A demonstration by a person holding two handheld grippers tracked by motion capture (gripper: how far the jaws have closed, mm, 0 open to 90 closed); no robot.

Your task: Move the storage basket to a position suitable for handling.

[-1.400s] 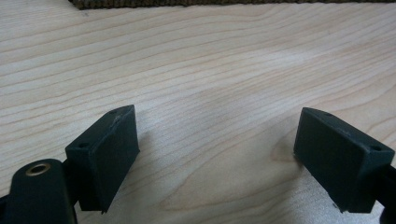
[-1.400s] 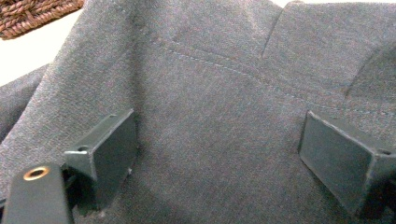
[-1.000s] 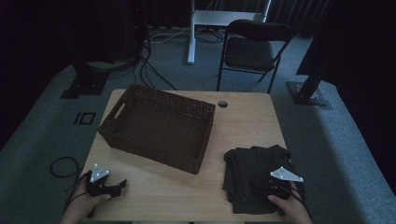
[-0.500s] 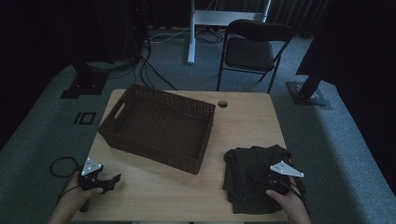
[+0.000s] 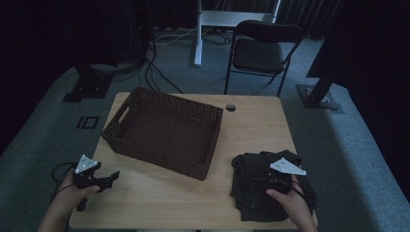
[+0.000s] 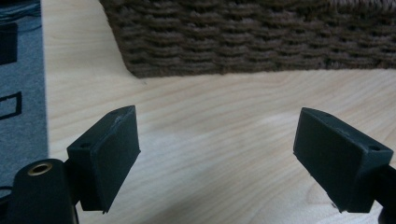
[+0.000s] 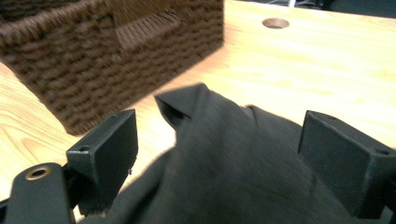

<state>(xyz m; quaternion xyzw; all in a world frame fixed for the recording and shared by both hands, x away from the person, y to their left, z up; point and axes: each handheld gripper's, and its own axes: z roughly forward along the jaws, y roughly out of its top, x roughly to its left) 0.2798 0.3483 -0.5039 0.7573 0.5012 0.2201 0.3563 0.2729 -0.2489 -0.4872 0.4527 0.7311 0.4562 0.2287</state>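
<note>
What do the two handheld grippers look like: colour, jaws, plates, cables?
Both are black. The left gripper and right gripper each carry a grey three-cornered plate on top. Each has two blocky black jaws with flat pads, small holes near the corners, and a brass-ringed hole at the base. A dark cable loops away from the left one. Forearms are bare, no sleeves visible.

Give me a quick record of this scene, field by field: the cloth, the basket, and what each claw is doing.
cloth: dark garment, crumpled on the table's near right corner
basket: brown wicker basket, empty, left of the garment, apart from it
table: light wood
left claw: open, over bare wood facing the basket wall
right claw: open, over the garment, not closed on it
</note>
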